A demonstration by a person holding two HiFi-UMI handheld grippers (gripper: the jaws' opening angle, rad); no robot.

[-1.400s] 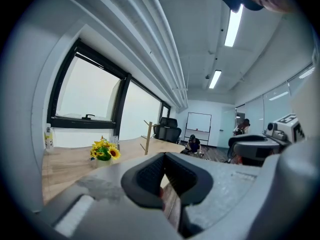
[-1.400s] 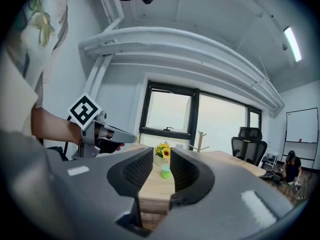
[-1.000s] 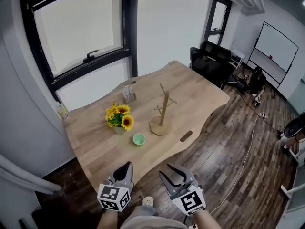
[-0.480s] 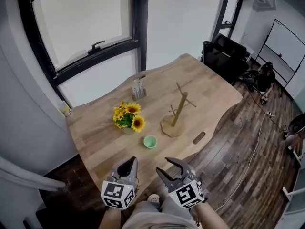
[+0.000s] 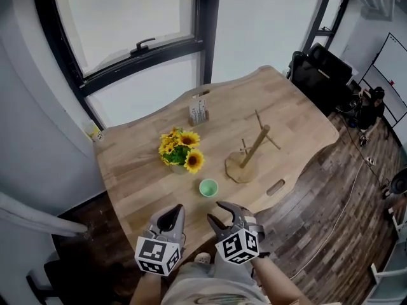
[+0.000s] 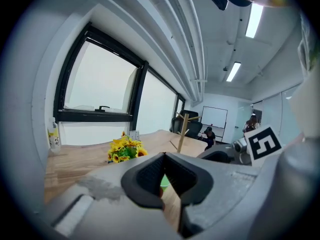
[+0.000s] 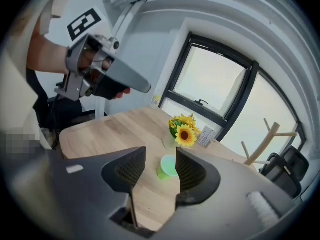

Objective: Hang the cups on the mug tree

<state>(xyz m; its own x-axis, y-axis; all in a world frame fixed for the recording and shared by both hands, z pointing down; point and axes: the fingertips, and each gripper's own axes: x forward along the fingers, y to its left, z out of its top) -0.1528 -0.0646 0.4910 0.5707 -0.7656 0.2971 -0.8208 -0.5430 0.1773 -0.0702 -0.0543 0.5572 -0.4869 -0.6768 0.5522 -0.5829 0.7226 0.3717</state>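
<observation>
A small green cup [image 5: 208,187] stands upright on the wooden table [image 5: 140,176], in front of the sunflowers. The wooden mug tree [image 5: 252,153] stands to its right with bare pegs. My right gripper [image 5: 217,213] hovers over the table's near edge, just short of the cup. Its jaws have just been opening and now stand open, with nothing between them. In the right gripper view the cup [image 7: 168,165] shows beyond the open right gripper [image 7: 160,156]. My left gripper [image 5: 170,215] is beside it on the left, its tips together, holding nothing.
A pot of sunflowers [image 5: 181,152] stands behind the cup, and a small holder [image 5: 198,112] sits near the window edge. A slot [image 5: 275,187] is cut in the tabletop near its right edge. Office chairs [image 5: 324,68] stand beyond the table's far right end.
Both grippers have come closer to the table's near edge and the cup. The right jaws stand wider than a second ago. The head view has swung, so the table sits further right.
</observation>
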